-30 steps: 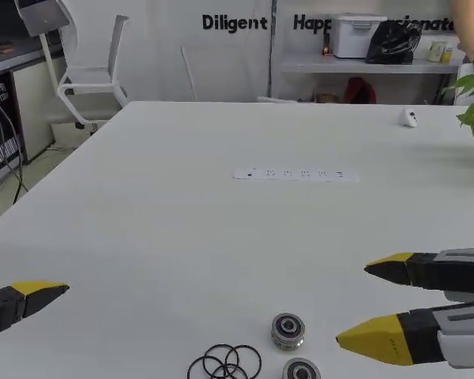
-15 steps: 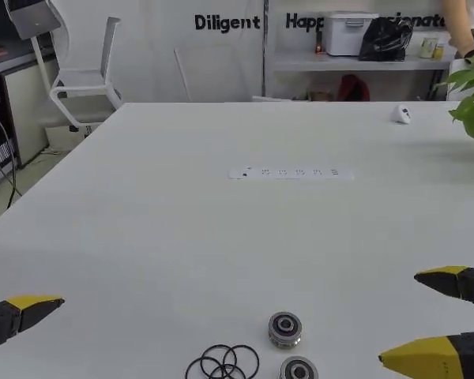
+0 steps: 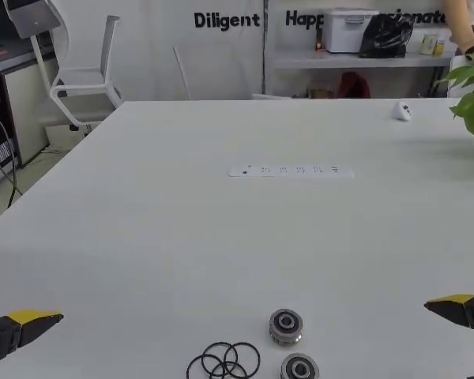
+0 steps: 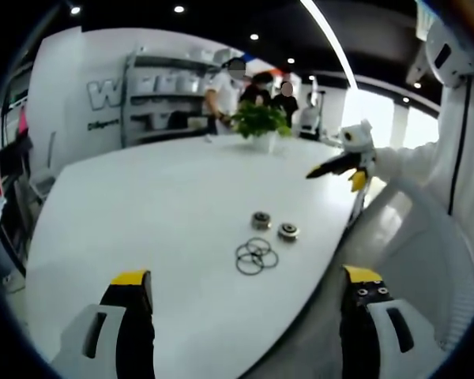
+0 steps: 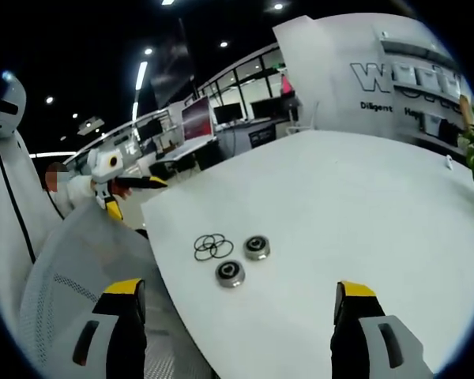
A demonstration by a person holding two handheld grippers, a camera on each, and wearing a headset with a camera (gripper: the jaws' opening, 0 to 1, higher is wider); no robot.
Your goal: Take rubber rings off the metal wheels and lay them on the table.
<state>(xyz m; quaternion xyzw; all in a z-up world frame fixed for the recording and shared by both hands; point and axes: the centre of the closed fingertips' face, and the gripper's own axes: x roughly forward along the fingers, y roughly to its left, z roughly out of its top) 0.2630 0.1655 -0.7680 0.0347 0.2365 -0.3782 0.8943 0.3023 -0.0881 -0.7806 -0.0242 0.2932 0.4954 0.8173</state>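
Note:
Two metal wheels lie near the table's front edge: one (image 3: 286, 327) stands a little farther in, the other (image 3: 300, 369) is closer to me. Left of them several black rubber rings (image 3: 223, 362) lie overlapping flat on the table. The rings (image 4: 256, 257) and wheels (image 4: 272, 226) also appear in the left gripper view; the right gripper view has the rings (image 5: 212, 246) and wheels (image 5: 243, 260) too. My left gripper (image 4: 245, 296) is open at the front left, well off the rings. My right gripper (image 5: 233, 304) is open at the front right, away from the wheels.
A white power strip (image 3: 291, 171) lies in the middle of the table. A small white object (image 3: 402, 112) and a green plant (image 3: 472, 95) sit at the far right. A white chair (image 3: 79, 71) stands beyond the left corner. People (image 4: 253, 91) stand past the table's far end.
The right gripper has drawn back to the right and down, mostly leaving the head view. The left gripper has sunk slightly. The wheels and rings have not moved.

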